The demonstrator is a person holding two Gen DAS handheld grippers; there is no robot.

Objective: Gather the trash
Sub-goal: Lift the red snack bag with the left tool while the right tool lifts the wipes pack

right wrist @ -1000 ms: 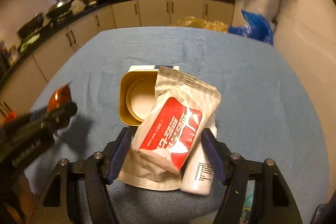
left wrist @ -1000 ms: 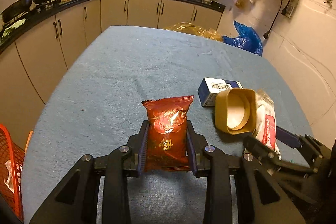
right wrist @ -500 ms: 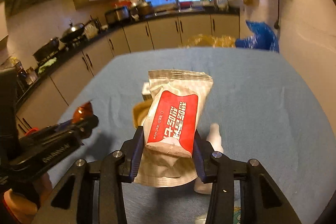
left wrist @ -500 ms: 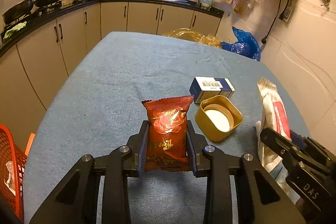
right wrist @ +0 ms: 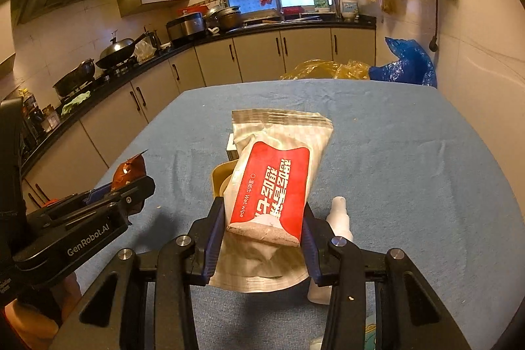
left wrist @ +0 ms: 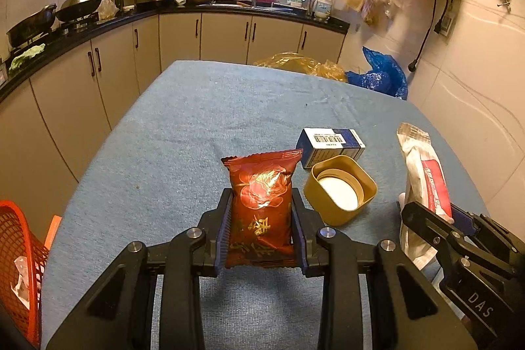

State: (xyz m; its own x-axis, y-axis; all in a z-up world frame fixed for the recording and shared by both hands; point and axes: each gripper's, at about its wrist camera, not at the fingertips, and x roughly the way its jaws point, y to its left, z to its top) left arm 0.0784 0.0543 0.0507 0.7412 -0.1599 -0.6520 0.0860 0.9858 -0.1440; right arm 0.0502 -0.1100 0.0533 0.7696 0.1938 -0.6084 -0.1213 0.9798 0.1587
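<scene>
Landmark: gold square tub (left wrist: 341, 194), open side up, resting on the blue-covered table (left wrist: 183, 133).

Left gripper (left wrist: 261, 235): fingers clamped on the red snack packet (left wrist: 261, 202); packet stands upright between the pads, clear of the cloth, just left of the tub and not touching it.

Right gripper (right wrist: 264, 235): fingers pressed against both sides of the silver-and-red wet-wipe pack (right wrist: 274, 182); pack lifted off the table, tilted, its top end leaning away from the camera; in the right wrist view it hangs in front of the tub and hides most of it; in the left wrist view the same pack sits to the right of the tub, apart from it.

Blue-and-white carton (left wrist: 329, 145): lying flat just behind the tub, close to it or touching, cannot tell which.

White spray bottle (right wrist: 338, 212): lying on the cloth right of the tub, partly under the right gripper.

Red mesh basket (left wrist: 19, 258): beyond the table edge, far left of the tub, below table level; some pale scrap inside.

Yellow bag (left wrist: 302, 64) and blue bag (left wrist: 380, 76): beyond the table's far edge, well behind the tub.
</scene>
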